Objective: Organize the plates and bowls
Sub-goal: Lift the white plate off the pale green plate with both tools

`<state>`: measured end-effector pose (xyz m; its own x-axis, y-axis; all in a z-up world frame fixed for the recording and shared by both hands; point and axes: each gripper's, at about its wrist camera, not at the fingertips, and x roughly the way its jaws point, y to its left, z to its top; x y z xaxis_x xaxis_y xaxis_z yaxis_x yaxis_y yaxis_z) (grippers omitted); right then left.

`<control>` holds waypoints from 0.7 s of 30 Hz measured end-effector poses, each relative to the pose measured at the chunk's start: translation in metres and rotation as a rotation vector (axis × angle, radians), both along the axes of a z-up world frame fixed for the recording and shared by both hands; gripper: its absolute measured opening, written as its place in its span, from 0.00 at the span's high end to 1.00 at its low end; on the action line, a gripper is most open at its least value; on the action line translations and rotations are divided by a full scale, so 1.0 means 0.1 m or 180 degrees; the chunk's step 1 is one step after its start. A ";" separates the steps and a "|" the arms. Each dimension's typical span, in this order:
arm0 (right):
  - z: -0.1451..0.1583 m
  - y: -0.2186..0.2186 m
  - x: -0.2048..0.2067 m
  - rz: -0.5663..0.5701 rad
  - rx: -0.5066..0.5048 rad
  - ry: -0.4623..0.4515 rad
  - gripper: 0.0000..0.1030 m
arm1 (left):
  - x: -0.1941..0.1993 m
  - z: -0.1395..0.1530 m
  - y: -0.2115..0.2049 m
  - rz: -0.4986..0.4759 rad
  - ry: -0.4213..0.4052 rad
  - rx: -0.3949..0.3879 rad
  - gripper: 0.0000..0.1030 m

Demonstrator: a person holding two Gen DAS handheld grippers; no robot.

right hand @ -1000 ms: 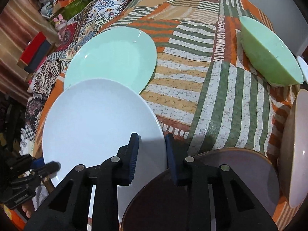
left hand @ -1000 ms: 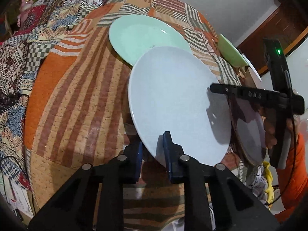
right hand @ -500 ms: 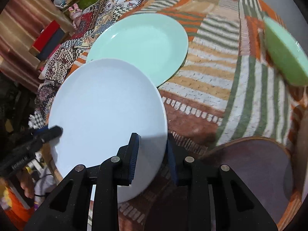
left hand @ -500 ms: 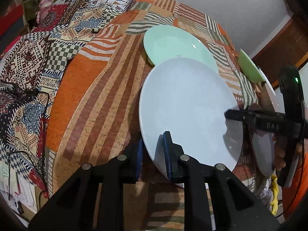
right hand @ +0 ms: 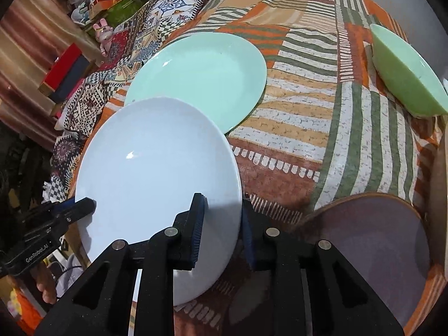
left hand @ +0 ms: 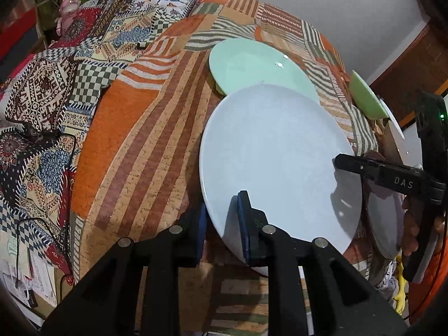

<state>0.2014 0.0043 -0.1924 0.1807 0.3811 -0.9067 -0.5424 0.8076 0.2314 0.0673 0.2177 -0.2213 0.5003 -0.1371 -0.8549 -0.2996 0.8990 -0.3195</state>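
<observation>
You have the white plate (left hand: 277,165) pinched at opposite edges by both grippers. Your left gripper (left hand: 222,221) has its fingers closed narrow on the rim at about 6 o'clock in the left wrist view, one blue pad on top and one beneath. Your right gripper (right hand: 221,221) grips the rim the same way at the plate's 4 o'clock edge in the right wrist view. The plate appears lifted off the striped tablecloth (right hand: 308,117) and tilted, with its far edge over the near rim of the mint green plate (right hand: 201,70), which lies flat on the cloth toward 12 o'clock.

As for progress, I judge you are early in the job. Nothing in view is stacked yet. The white plate looks bound for the top of the mint green plate, and that placement is not done. A brown plate (right hand: 372,246) sits at 4 o'clock in the right wrist view, apart from the others. A light green bowl (right hand: 403,72) rests on the cloth at 2 o'clock, well away from the plates. More dishes show at the right edge, cut off by the frame, and I cannot tell what they are. All of these are left to sort.
</observation>
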 end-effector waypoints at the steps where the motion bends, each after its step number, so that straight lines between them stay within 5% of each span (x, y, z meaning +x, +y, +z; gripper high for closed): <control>1: 0.01 -0.02 0.00 -0.0024 0.0028 0.0008 0.78 | -0.01 0.02 -0.01 0.0003 -0.0016 -0.0002 0.80; 21: 0.55 -0.42 -0.29 -0.0271 0.0397 -0.0312 0.78 | -0.16 0.64 -0.31 -0.0101 -0.0447 0.0204 0.78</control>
